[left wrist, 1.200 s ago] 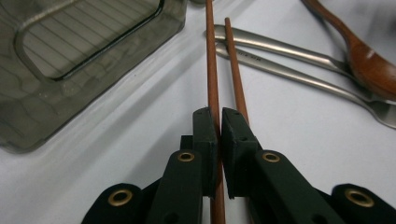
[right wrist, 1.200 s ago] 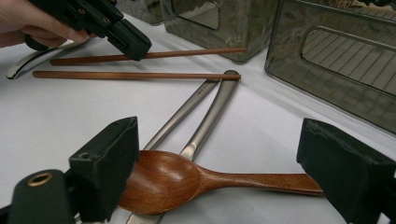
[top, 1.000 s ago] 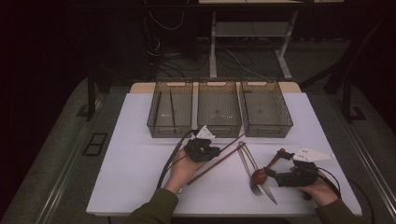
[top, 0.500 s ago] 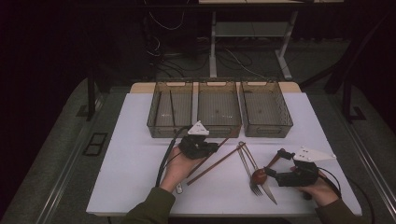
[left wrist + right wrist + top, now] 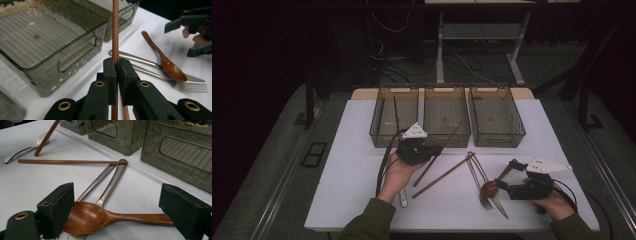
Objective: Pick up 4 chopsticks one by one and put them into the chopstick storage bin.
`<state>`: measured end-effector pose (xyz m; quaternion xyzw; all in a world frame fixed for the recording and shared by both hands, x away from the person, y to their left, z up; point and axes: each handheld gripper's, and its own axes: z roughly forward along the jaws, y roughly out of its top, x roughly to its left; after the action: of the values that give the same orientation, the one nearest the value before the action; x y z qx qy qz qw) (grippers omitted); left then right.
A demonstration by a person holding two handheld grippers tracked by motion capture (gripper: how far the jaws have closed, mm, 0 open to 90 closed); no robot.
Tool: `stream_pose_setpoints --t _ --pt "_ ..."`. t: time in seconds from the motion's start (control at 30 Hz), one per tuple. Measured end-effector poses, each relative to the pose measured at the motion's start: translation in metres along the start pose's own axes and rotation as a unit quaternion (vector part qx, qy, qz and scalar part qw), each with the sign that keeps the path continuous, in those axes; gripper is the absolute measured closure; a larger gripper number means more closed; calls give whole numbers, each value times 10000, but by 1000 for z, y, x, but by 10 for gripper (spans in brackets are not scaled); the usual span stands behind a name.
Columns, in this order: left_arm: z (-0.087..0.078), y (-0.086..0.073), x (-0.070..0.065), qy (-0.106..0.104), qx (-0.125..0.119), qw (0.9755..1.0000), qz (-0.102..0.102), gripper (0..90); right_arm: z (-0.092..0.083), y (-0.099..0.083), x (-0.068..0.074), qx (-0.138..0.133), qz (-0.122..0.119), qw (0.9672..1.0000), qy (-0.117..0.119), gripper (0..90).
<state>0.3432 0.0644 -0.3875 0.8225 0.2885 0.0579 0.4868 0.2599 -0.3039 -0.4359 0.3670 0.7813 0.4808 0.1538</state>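
**Chopstick pinched off-centre near the bins**

Over the counter (image 5: 362,165), the left hand-held gripper (image 5: 428,151) is clamped on a wooden chopstick (image 5: 447,145) whose far end leans toward the middle bin (image 5: 446,117) at twelve o'clock. Pinched well away from its middle, the stick could pivot or slip and catch the rim. Toward four o'clock, the right hand-held gripper (image 5: 117,210) stands apart around the wooden spoon (image 5: 100,217); closing could nudge the fork (image 5: 185,86) beneath.

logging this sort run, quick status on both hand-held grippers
Left hand-held gripper shut on wooden chopstick, lifted near the bins. Right hand-held gripper open around wooden spoon. Nothing blocking.
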Motion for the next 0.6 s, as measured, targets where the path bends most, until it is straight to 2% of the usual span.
stream_pose_setpoints --t 0.3,0.47,0.53,0.6 --pt "-16 12 9 115 -212 9997 -11 838 0 0 0 10 18 10000 -24 130" --pt "-27 23 16 233 -285 9993 34 839 0 0 -1 -9 11 10000 -39 130" --pt "-31 29 20 293 -316 9991 58 838 0 0 0 33 83 10000 -13 130" --pt "-35 34 24 343 -341 9988 68 839 0 0 -1 1 25 10000 -34 130"
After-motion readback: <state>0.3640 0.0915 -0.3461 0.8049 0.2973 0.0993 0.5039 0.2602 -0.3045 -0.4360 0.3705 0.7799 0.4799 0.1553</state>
